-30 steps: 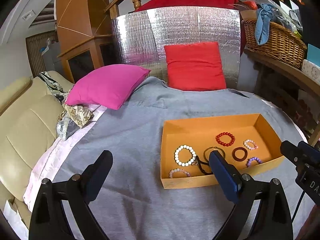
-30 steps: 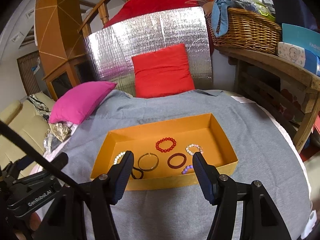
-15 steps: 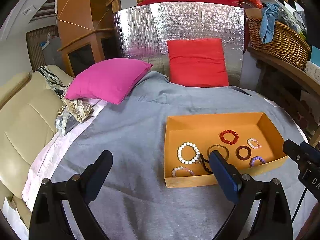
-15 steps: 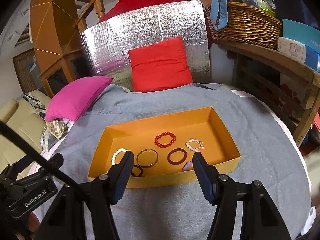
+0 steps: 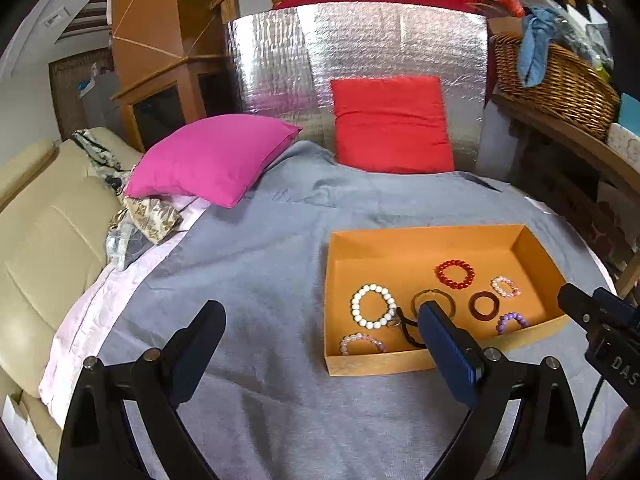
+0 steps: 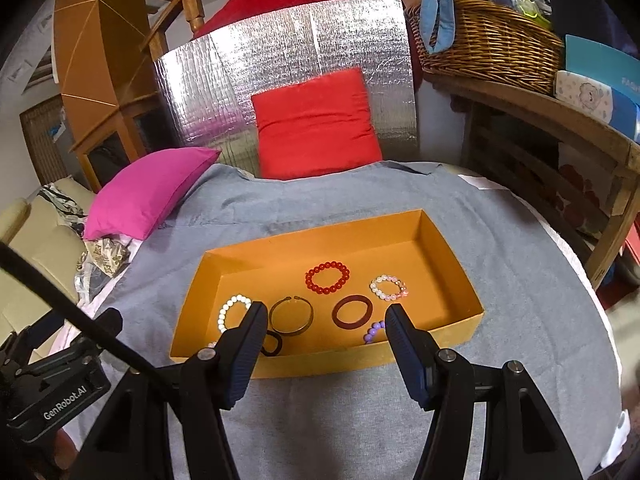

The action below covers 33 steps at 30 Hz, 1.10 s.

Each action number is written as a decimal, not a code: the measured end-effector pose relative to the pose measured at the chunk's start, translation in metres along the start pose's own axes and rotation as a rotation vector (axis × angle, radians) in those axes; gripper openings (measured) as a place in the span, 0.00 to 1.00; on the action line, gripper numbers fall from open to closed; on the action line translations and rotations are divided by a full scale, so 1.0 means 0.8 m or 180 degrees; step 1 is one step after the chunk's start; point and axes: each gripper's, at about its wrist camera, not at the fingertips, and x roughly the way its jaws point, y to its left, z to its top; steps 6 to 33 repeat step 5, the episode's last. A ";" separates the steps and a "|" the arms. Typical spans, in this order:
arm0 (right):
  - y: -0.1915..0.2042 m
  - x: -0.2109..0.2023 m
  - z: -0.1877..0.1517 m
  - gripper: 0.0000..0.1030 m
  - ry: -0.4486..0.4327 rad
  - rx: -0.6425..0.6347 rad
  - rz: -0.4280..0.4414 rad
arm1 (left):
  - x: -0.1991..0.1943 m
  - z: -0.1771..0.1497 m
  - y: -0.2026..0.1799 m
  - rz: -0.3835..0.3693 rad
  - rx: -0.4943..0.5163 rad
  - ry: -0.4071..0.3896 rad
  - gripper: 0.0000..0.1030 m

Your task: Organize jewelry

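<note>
An orange box (image 5: 420, 236) (image 6: 320, 236) sits on the grey cloth. Inside lie several bracelets: a red bead one (image 5: 455, 273) (image 6: 327, 277), a white bead one (image 5: 373, 311) (image 6: 230, 312), a thin metal bangle (image 6: 291, 315), a dark red ring (image 5: 484, 305) (image 6: 352, 312), a pink-white bead one (image 6: 389, 287), a purple one (image 5: 511, 321) and a pale pink one (image 5: 362, 343). My left gripper (image 5: 320, 312) is open and empty, in front of the box's left side. My right gripper (image 6: 323, 314) is open and empty, over the box's near wall.
A pink pillow (image 5: 212, 158) and a red pillow (image 5: 392, 124) lie at the back of the cloth. A silver foil panel (image 5: 360, 48) stands behind. A wicker basket (image 6: 492, 40) sits on a wooden shelf at right. A beige sofa (image 5: 36, 248) is at left.
Both views have shifted a little and the box looks slightly closer. Both grippers stay open and the jewelry has not moved.
</note>
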 end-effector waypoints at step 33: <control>-0.022 -0.002 -0.029 0.63 -0.0021 -0.0010 0.0053 | 0.006 -0.045 -0.007 -0.0274 0.0102 -0.0029 0.94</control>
